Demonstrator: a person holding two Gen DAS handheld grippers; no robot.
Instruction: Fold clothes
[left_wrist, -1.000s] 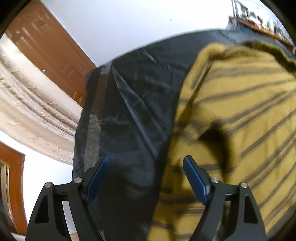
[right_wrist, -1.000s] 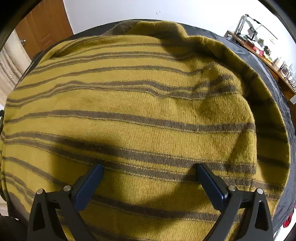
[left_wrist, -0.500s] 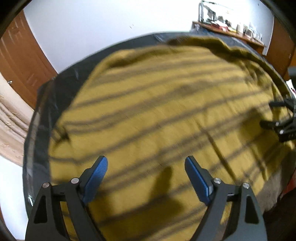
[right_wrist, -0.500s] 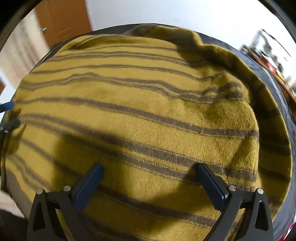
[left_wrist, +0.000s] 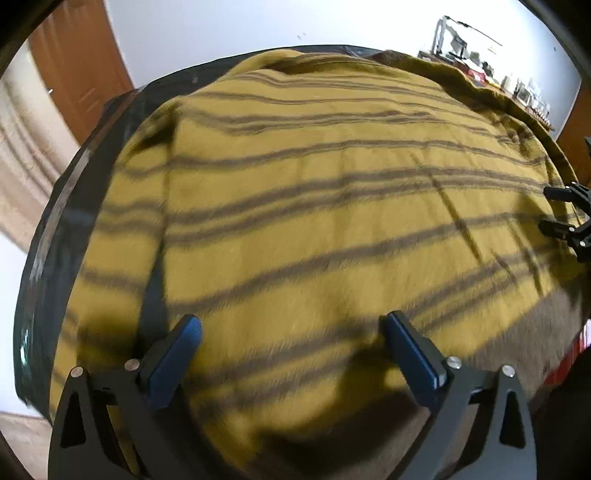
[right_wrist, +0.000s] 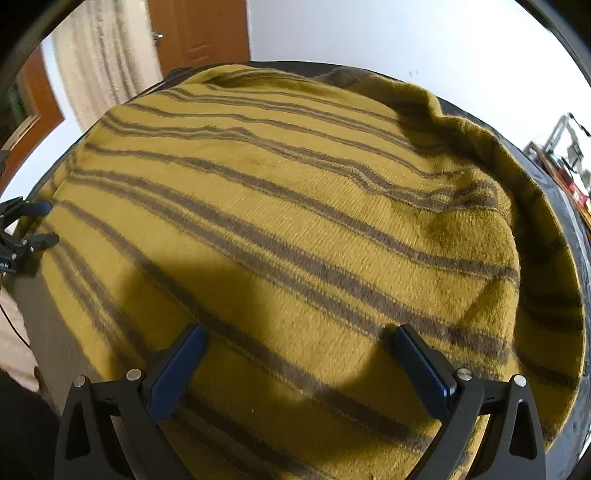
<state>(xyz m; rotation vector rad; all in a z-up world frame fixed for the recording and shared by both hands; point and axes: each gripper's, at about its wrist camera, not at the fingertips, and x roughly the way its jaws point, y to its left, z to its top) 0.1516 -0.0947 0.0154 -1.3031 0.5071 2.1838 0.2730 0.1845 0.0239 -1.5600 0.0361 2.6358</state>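
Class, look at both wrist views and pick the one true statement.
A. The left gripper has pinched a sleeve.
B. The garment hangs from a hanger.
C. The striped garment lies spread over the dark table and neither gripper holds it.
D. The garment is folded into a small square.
C: the mustard striped garment lies spread over the dark table, and the left gripper and right gripper are both open above it.

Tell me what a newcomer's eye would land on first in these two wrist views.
The mustard-yellow sweater with grey-brown stripes fills nearly both views, spread over a dark-covered table. Next come the blue-padded jaws low in each frame: the left gripper and the right gripper both stand open above the knit, gripping nothing. A brown wooden door shows behind, against a white wall.
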